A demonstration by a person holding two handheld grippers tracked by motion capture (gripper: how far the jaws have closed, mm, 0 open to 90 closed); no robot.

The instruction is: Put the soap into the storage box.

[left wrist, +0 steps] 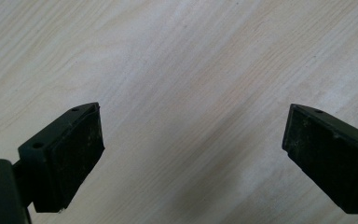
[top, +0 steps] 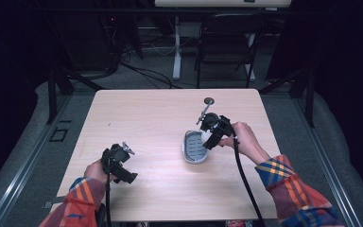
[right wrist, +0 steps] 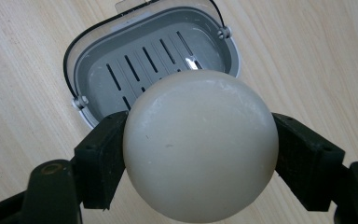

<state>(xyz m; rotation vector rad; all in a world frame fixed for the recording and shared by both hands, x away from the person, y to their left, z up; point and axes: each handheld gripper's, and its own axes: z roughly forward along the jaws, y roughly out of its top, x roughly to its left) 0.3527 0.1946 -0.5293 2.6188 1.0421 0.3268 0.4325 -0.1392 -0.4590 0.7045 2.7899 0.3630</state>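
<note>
Cream-white, the round soap (right wrist: 200, 147) sits clamped in our right gripper (right wrist: 200, 154) just above the grey slotted dish (right wrist: 121, 70) toward the table's (top: 146, 113) right edge, so we should lower centred before releasing, our left gripper (left wrist: 193, 154) spread empty.

Folding chair (top: 227, 42) beyond wooden table (top: 146, 118)

Overhead light brightens the surface (top: 160, 142) against dark surroundings; glare glints in the tray beyond the fingers (right wrist: 100, 158), slightly soft.
</note>
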